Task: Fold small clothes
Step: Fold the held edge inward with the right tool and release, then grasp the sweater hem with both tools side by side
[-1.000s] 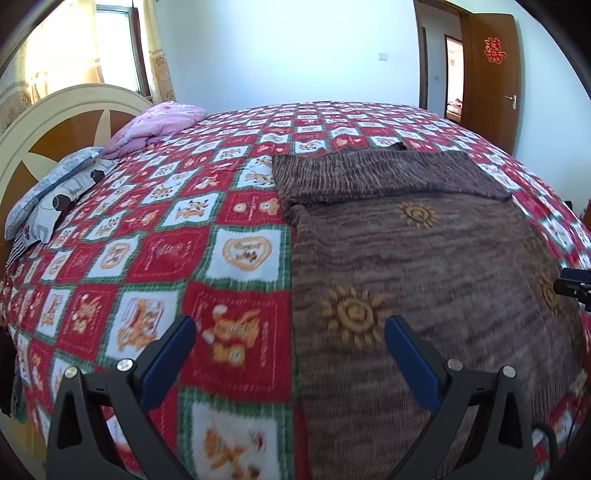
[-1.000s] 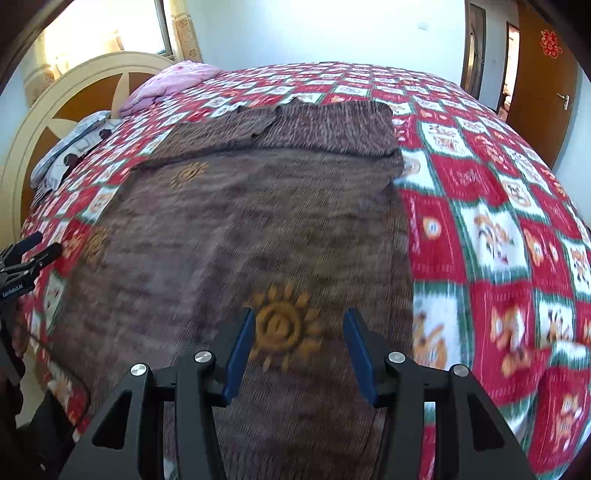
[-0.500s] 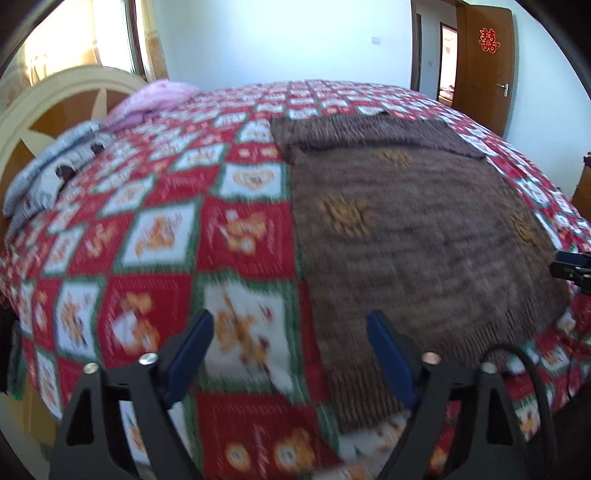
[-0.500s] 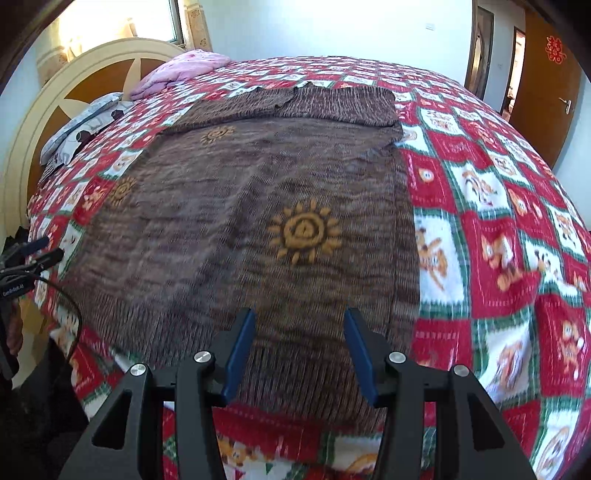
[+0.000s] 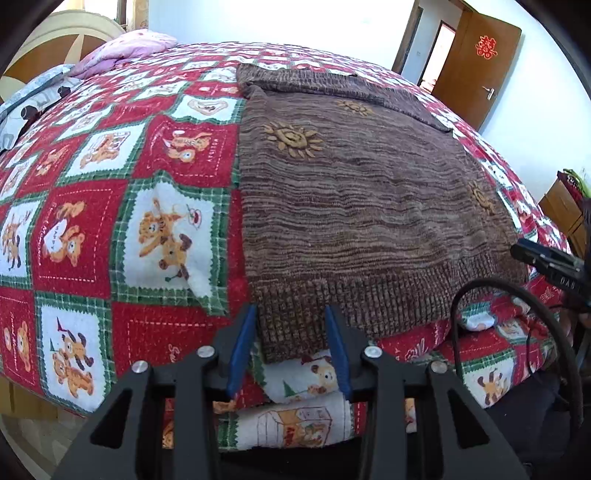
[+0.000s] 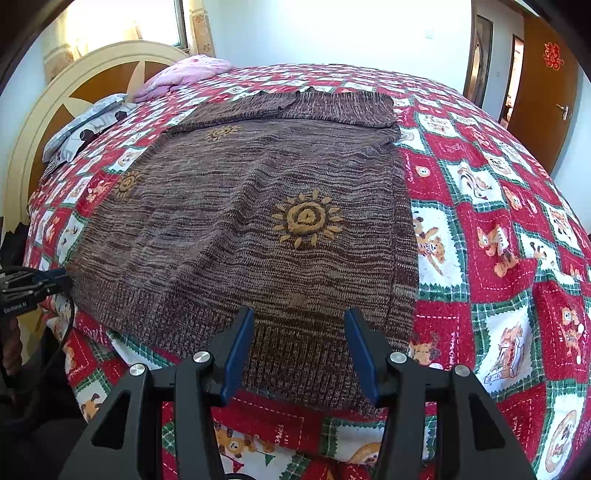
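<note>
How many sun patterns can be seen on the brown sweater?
3. One large sun is near the right edge, one near the left edge, and one further up by the folded sleeves. More may be hidden under the folds of the sweater.

White walls (image 6: 332, 29) enclose the room. A bed (image 6: 498, 206) with red-green patchwork quilt fills it; cream-and-brown headboard (image 6: 74, 85) and sunlit window (image 6: 110, 22) far left, brown wooden door (image 5: 476, 70) far right.
</note>
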A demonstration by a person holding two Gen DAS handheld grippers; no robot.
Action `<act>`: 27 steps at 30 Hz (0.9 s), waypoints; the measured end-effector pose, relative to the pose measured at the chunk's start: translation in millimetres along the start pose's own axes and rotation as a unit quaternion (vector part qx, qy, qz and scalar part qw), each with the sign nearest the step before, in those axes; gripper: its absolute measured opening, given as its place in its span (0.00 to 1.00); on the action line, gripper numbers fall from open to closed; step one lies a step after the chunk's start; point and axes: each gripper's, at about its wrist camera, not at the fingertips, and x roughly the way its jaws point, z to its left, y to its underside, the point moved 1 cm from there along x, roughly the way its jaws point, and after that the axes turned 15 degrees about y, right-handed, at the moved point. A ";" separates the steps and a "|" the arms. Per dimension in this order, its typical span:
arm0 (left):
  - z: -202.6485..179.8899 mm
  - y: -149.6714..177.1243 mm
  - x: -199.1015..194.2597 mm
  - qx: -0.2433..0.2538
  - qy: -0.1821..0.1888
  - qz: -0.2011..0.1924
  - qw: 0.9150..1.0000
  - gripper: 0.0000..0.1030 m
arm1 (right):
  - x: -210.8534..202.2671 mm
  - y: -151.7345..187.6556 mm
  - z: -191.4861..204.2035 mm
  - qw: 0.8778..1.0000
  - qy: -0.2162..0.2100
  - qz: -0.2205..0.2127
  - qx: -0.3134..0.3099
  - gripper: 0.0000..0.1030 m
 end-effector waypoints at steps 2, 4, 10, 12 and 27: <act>1.7 -1.2 -0.8 -0.004 -0.010 -0.001 1.000 0.40 | -0.1 0.4 -0.4 1.000 0.000 0.000 0.002 0.51; 4.8 -1.1 -2.3 -0.011 -0.002 -0.003 1.000 0.40 | 0.2 0.5 -0.2 1.000 -0.001 -0.001 0.003 0.51; -1.8 -1.0 3.5 0.004 0.005 -0.004 1.000 0.39 | 4.7 2.8 2.4 1.000 -0.001 0.004 0.001 0.51; -6.1 -1.0 5.9 0.015 0.006 -0.004 1.000 0.36 | 4.2 2.5 0.6 1.000 -0.001 0.003 0.006 0.51; -8.6 -9.0 -17.1 0.041 0.028 -0.047 0.998 0.07 | -15.5 33.5 -47.6 0.995 0.000 0.062 0.074 0.51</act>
